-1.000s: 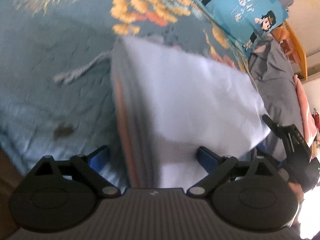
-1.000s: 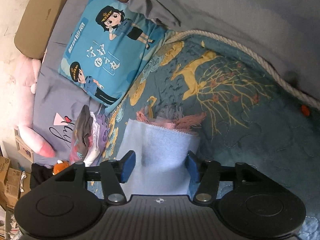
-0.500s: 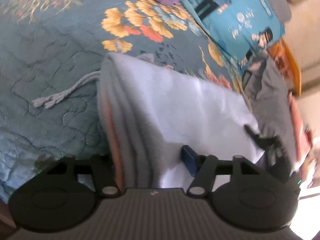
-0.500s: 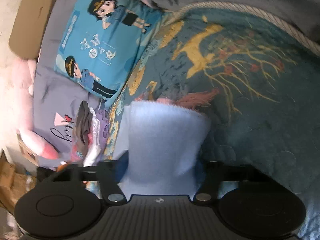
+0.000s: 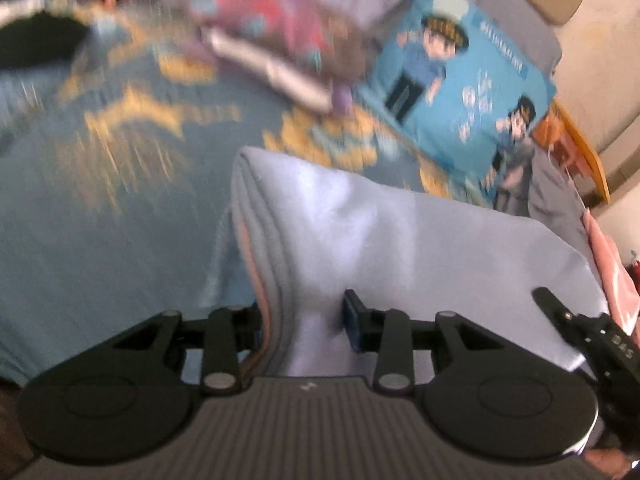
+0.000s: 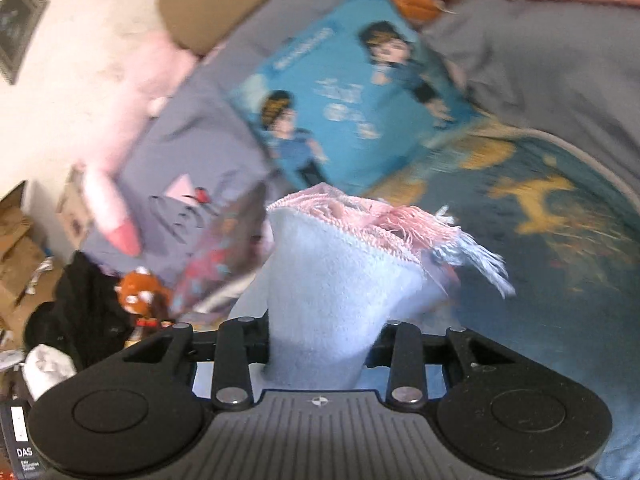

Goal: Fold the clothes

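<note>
In the left wrist view, the left gripper (image 5: 306, 326) is clamped on a folded pale blue cloth (image 5: 400, 256), which bunches up between the two fingers and fans out ahead of them. The cloth's stacked layers show along its left edge, with a pinkish layer among them. Its far right corner reaches the other gripper, whose black finger shows at the right edge of this view. Beneath the cloth lies a teal bedspread (image 5: 100, 220) with a yellow pattern, much blurred. Beyond it sit a blue cartoon pillow (image 5: 460, 80) and a blurred heap of coloured clothes (image 5: 280, 40).

In the right wrist view, the right gripper (image 6: 320, 350) is closed on the same cloth (image 6: 340, 288), which stands up between the fingers like a thick wad. A pink fringe (image 6: 360, 220) and some pale blue tassels hang from its top edge. Behind it are the cartoon pillow (image 6: 344, 92), the bedspread (image 6: 560, 260) to the right, and a grey sheet (image 6: 188, 160) to the left.
</note>
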A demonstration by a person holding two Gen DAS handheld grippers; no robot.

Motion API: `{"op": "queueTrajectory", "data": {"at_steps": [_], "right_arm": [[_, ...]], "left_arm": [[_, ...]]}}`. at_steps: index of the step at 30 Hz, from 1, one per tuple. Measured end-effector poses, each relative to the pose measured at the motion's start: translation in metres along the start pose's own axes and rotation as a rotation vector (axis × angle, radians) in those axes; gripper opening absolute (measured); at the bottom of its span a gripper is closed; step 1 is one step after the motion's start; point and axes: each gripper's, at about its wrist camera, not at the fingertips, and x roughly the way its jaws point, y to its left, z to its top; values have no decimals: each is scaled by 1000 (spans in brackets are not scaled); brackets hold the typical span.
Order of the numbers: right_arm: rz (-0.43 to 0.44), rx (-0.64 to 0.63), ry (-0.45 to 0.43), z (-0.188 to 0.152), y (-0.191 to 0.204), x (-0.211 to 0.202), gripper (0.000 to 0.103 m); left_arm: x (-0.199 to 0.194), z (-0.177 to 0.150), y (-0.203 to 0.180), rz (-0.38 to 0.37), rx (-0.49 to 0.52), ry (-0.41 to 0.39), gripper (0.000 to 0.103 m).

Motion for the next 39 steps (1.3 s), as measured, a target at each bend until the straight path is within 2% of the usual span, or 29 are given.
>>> {"op": "queueTrajectory", "data": {"at_steps": [4,7,10,14,16,21,23,25,26,27,29,30,32,33,34,35,37,39], "right_arm": [[57,-34,-34,-3,43,15,36],[61,-35,-68,-23,71,37,36],[21,-28,-67,-58,80,60,36],[-89,51,54,-103,57,93,37],[-123,86,79,-114,41,94,39],[-53,238,153,-105,12,86,51],[-61,303,166,-100,6,76,51],[-106,327,153,-96,4,58,51],[-134,315,138,-94,5,49,51],[-170,267,100,-92,11,38,50],[-258,145,-29,-82,26,11,49],[-275,100,-70,-76,31,3,49],[-241,19,-105,-61,40,-3,49],[-193,-30,-90,-55,46,1,49],[-131,-90,-59,-48,55,10,49],[-61,-134,-17,-43,63,20,50],[76,-165,72,-35,73,46,49],[113,-173,161,-34,78,80,48]], "left_arm": [[-35,45,12,65,51,-115,39],[-40,84,21,148,135,-169,39],[-18,103,39,234,204,-140,39],[24,112,63,335,304,-63,39],[35,107,74,329,297,-50,32],[60,96,101,313,278,-17,32],[53,98,111,279,228,-19,34],[36,102,120,259,203,-44,37],[26,103,124,255,199,-59,44],[16,104,126,249,199,-70,46],[-1,104,129,237,213,-80,51],[-7,103,127,224,233,-74,53],[-15,98,121,194,278,-63,53],[-16,94,115,176,297,-60,53],[-16,91,106,141,323,-48,54],[-15,87,96,100,349,-32,60],[-9,81,76,33,391,-9,68],[4,74,55,1,446,15,79]]}}
